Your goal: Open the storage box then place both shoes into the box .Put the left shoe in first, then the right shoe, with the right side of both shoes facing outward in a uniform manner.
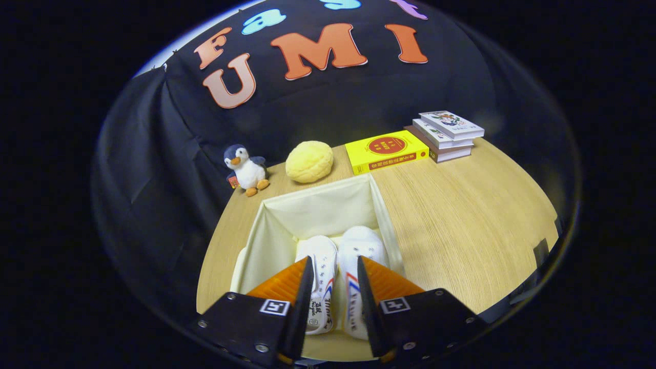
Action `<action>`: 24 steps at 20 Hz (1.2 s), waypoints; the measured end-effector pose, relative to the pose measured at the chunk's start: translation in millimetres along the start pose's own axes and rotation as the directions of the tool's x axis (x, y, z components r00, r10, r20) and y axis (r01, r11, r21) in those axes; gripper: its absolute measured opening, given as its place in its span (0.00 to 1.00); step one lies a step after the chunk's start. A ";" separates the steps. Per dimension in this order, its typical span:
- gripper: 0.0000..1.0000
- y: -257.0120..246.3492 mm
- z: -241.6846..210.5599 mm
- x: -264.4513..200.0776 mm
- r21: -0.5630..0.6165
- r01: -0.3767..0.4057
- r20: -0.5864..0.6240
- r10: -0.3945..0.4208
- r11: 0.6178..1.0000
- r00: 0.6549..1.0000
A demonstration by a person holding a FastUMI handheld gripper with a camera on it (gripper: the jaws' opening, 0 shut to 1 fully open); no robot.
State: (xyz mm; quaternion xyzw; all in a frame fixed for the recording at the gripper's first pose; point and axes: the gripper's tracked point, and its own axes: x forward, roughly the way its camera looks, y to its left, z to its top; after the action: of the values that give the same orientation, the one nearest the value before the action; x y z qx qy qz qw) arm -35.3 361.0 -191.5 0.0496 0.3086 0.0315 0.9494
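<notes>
Your gripper (334,266) hovers above the open storage box (256,241), fingers parted narrowly and holding nothing, the gap sitting over the two white sneakers. The left shoe (320,277) and right shoe (359,256) lie side by side inside the box, toes pointing away from you. Dip lower and a finger could catch a shoe and tip it out of line. Beyond the box sit a plush penguin (246,169), a yellow bun-shaped cushion (309,161), a yellow book (385,150) and stacked books (447,134).
</notes>
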 end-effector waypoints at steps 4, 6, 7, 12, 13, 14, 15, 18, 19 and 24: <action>0.86 -2.8 39.8 -24.7 -0.023 0.003 0.090 -0.001 1.000 0.996; 0.92 -11.7 67.9 -42.3 -0.038 0.019 0.156 -0.013 0.999 0.988; 0.96 -14.3 81.5 -51.8 -0.050 0.027 0.187 -0.017 0.998 0.982; 0.99 -30.6 141.9 -102.5 -0.081 0.068 0.337 -0.037 0.994 0.941; 0.98 -35.8 151.5 -112.1 -0.078 0.070 0.357 -0.037 0.995 0.933; 0.98 -39.4 156.4 -120.8 -0.074 0.071 0.372 -0.038 0.995 0.927; 0.99 -43.2 160.3 -128.3 -0.068 0.074 0.389 -0.042 0.995 0.920; 0.98 -52.0 166.2 -141.1 -0.055 0.089 0.416 -0.058 0.994 0.908; 0.98 -55.6 165.8 -142.9 -0.052 0.092 0.420 -0.062 0.994 0.906; 0.98 -66.6 161.5 -145.4 -0.040 0.099 0.416 -0.073 0.994 0.906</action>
State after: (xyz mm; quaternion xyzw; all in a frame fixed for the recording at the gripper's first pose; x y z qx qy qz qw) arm -55.7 269.6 15.6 0.0129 0.1013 -0.0123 0.9947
